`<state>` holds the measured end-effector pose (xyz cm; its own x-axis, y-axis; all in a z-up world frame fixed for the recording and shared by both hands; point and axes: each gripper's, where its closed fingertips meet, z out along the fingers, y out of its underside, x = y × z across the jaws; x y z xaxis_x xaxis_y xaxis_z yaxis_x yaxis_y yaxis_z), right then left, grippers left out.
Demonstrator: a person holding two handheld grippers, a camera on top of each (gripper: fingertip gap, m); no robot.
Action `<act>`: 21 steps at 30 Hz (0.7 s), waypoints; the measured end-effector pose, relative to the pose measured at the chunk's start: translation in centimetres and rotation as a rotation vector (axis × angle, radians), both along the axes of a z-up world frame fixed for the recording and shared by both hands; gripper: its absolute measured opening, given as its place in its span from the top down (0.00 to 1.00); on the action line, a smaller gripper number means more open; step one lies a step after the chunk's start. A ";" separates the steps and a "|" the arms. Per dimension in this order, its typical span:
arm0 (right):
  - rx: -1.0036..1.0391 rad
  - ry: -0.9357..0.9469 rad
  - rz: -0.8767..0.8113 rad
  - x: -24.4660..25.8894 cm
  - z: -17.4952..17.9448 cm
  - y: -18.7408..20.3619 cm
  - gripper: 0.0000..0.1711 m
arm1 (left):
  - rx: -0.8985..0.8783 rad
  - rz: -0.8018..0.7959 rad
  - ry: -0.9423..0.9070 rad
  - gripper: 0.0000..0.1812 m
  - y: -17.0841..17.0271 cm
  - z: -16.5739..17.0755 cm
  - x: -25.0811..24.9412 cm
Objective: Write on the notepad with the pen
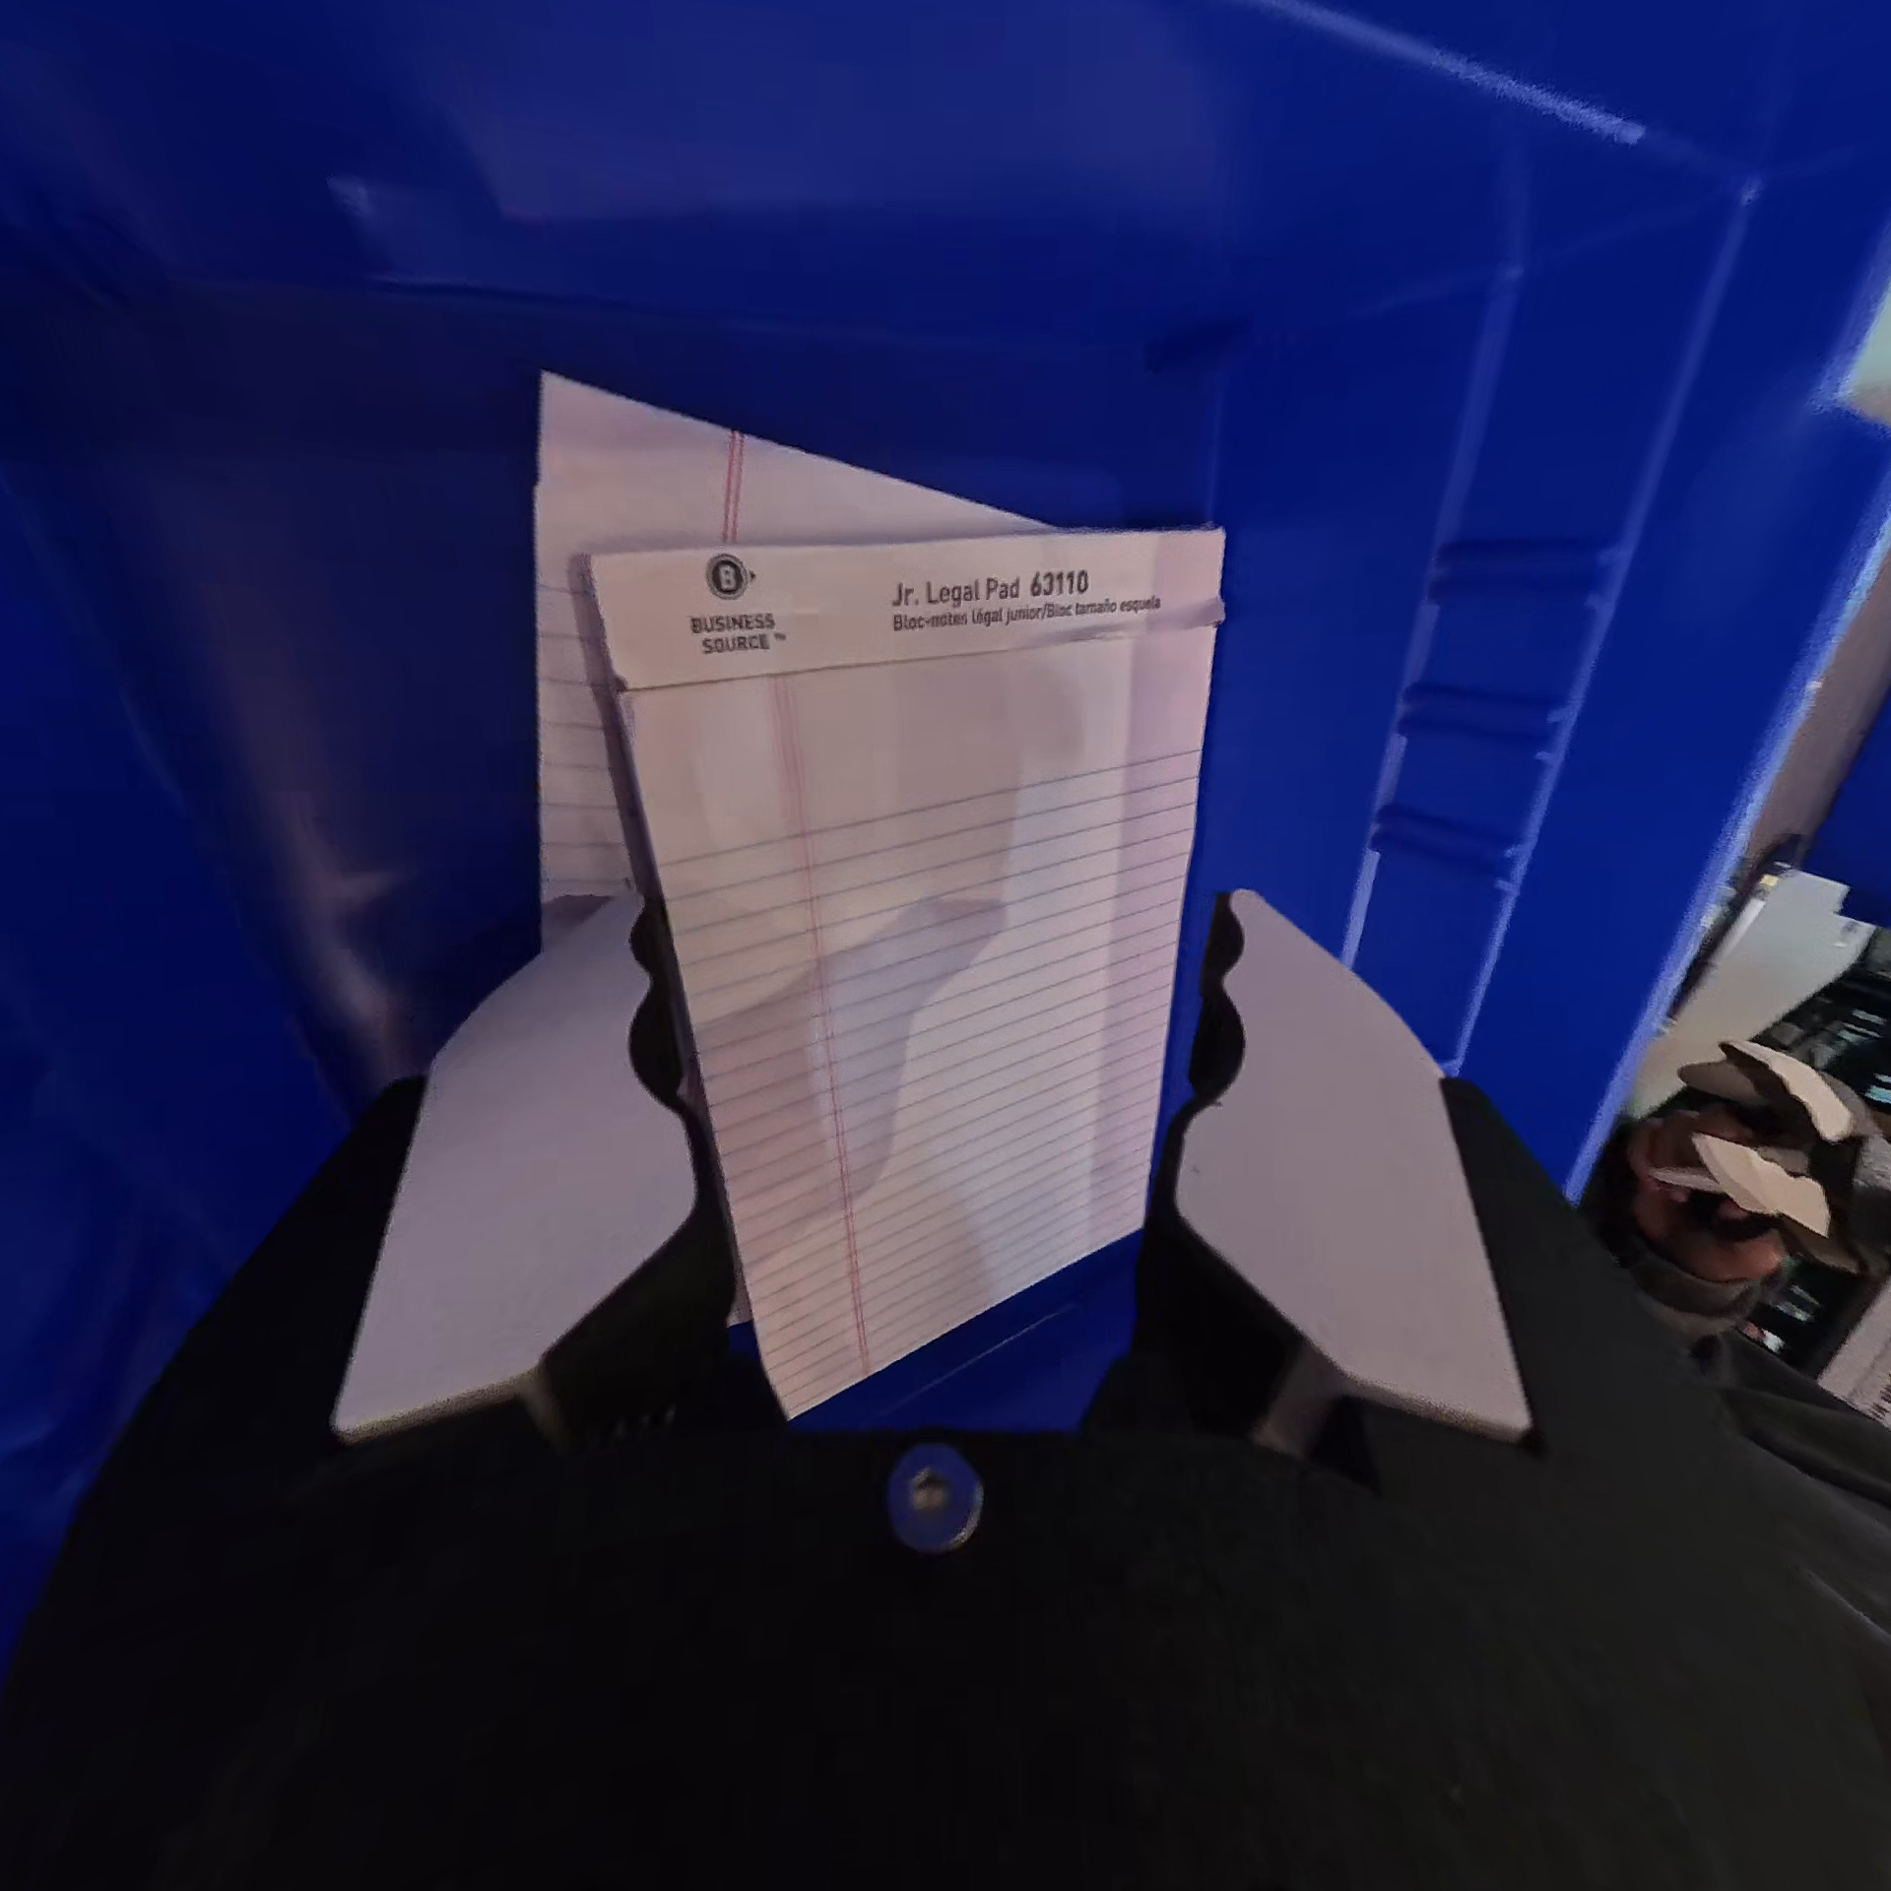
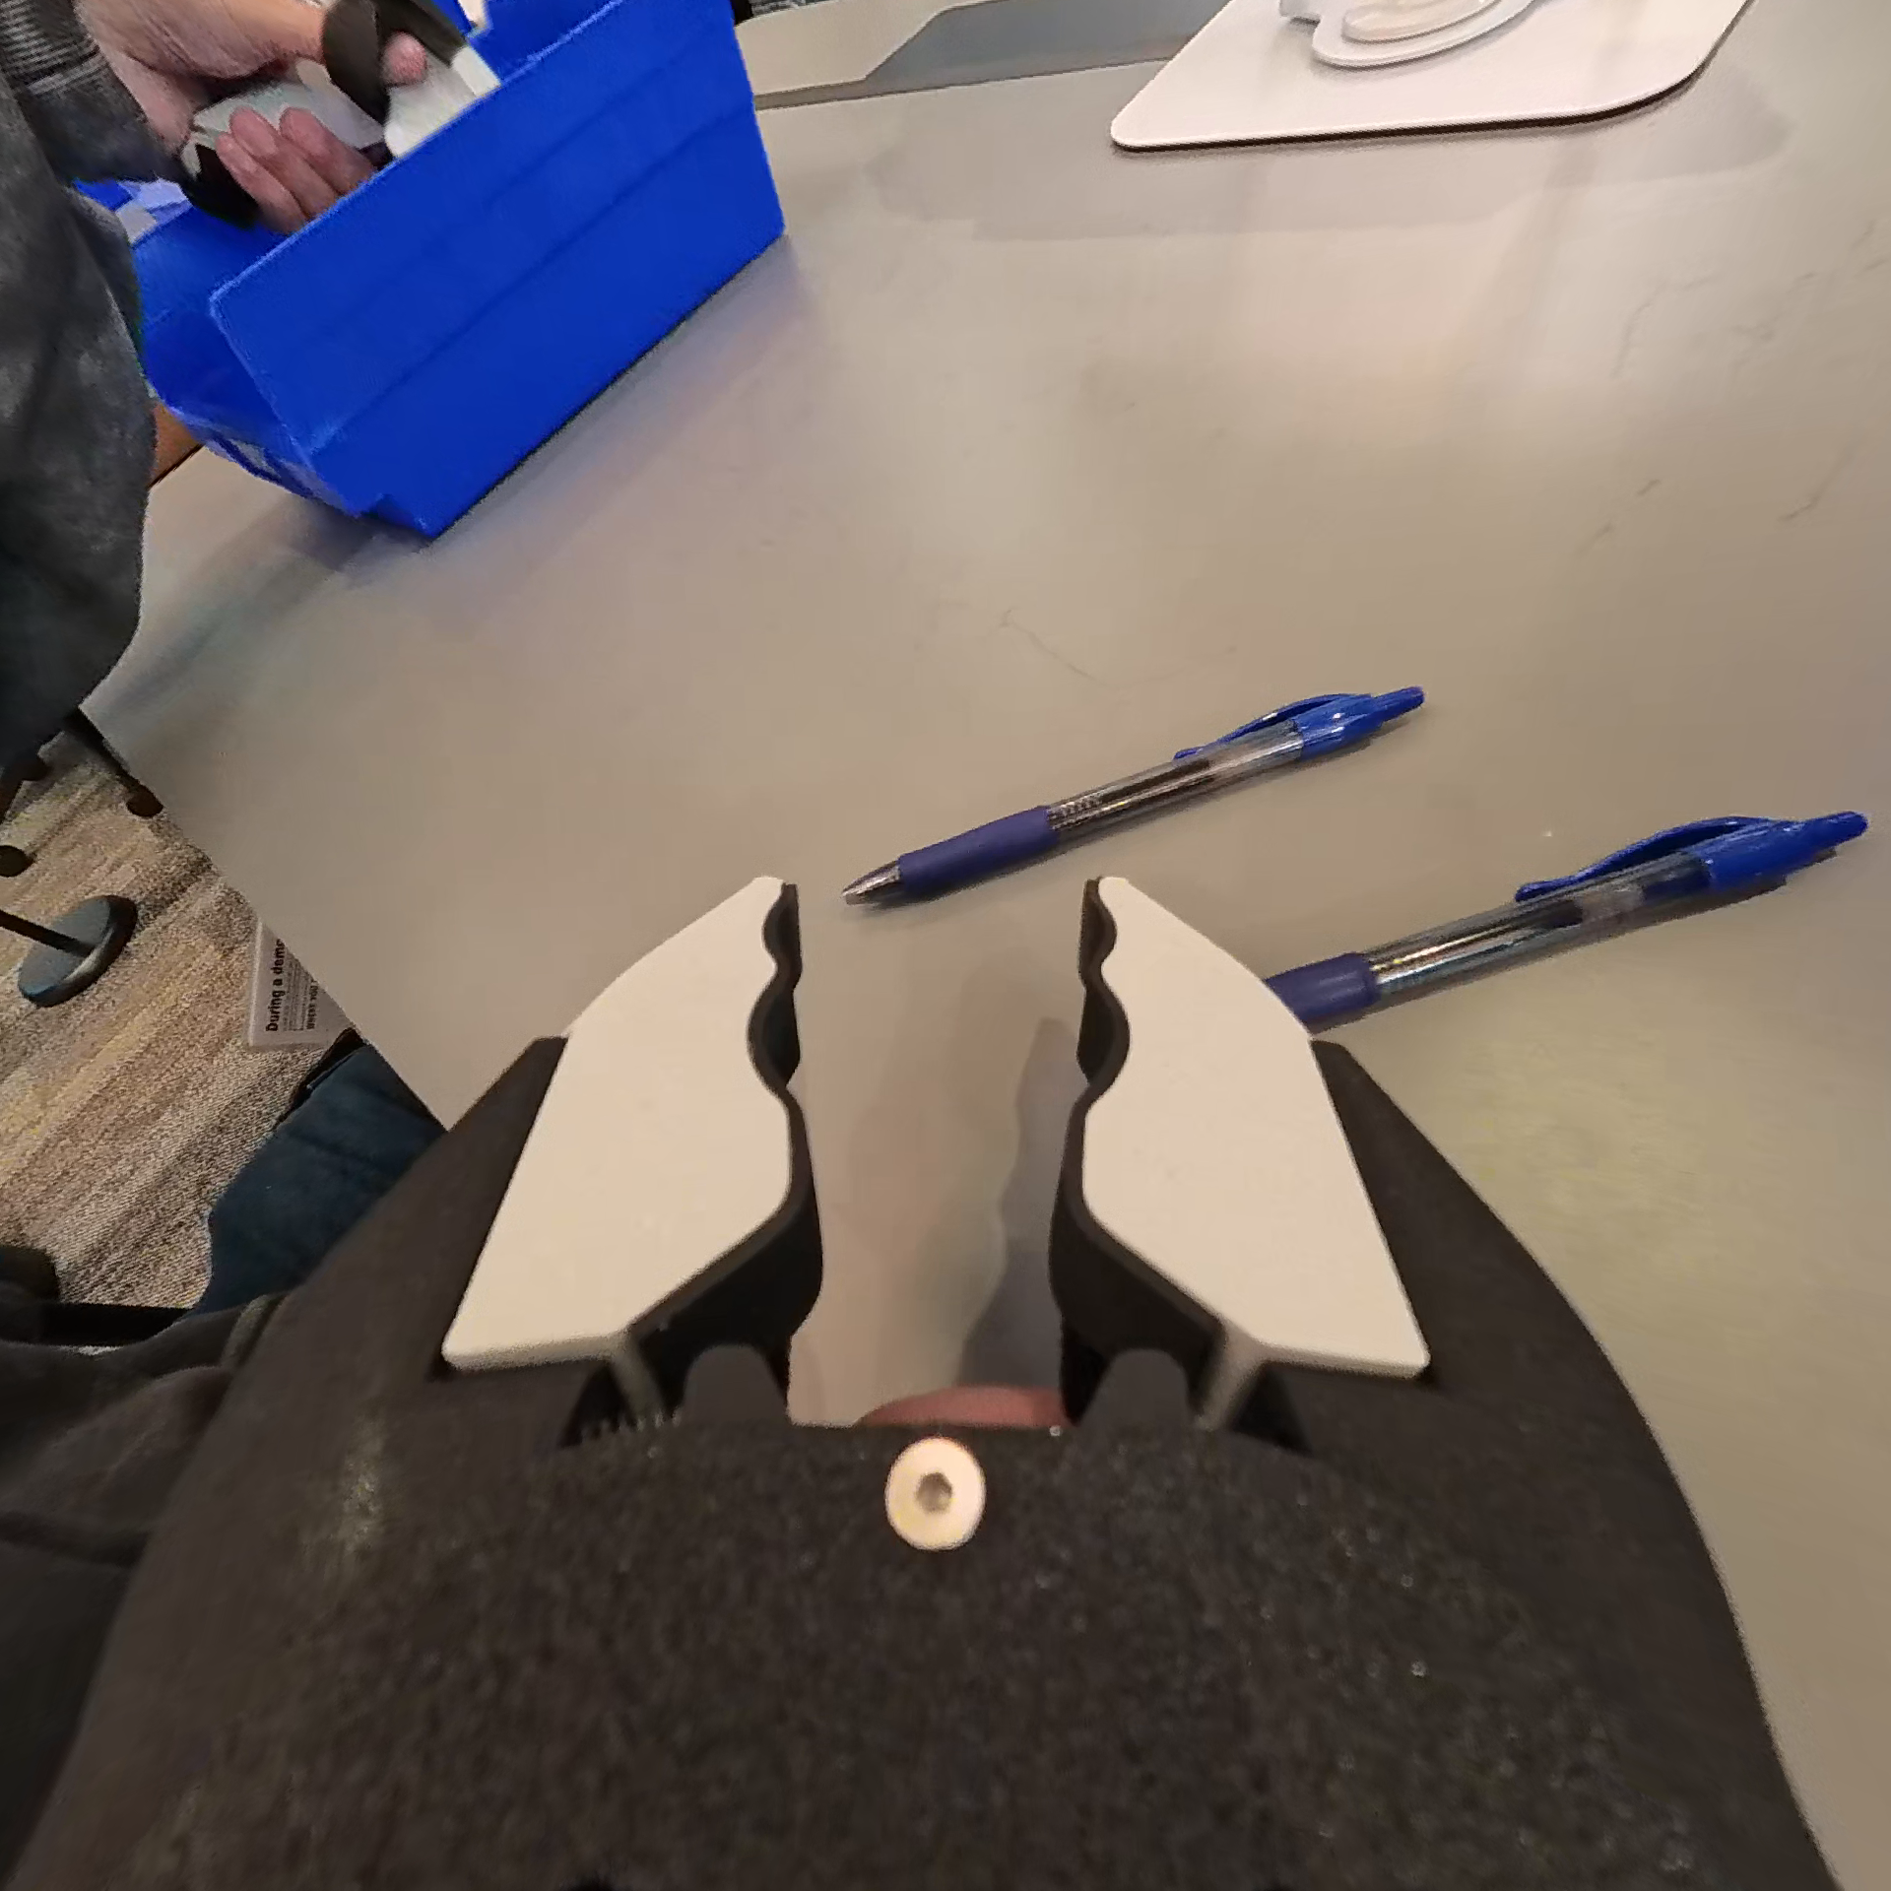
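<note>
An office: grey table (image 2: 1126, 460), carpet (image 2: 113, 1023) (chair base (image 2: 72, 947) too).

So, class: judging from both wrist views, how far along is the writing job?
Done: nothing; the notepad page is blank, inside the blue bin. In hand: the open left gripper straddles it. Left: the open right gripper must take a pen from the table, then write.

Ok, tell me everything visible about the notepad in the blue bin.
The notepad is a white ruled pad with a red margin line and a printed white binding strip on top. It lies inside the blue bin, partly over another ruled sheet. Its page is blank. The left hand-held gripper straddles it, open; whether the fingers touch it is unclear.
</note>
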<state>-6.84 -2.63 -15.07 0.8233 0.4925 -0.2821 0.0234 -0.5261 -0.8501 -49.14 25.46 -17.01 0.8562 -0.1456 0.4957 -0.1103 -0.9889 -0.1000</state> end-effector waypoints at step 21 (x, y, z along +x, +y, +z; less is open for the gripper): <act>-0.010 0.047 0.030 -0.9 0.5 -0.2 0.69 | 0.074 -0.203 -0.190 0.98 -2.3 4.3 4.8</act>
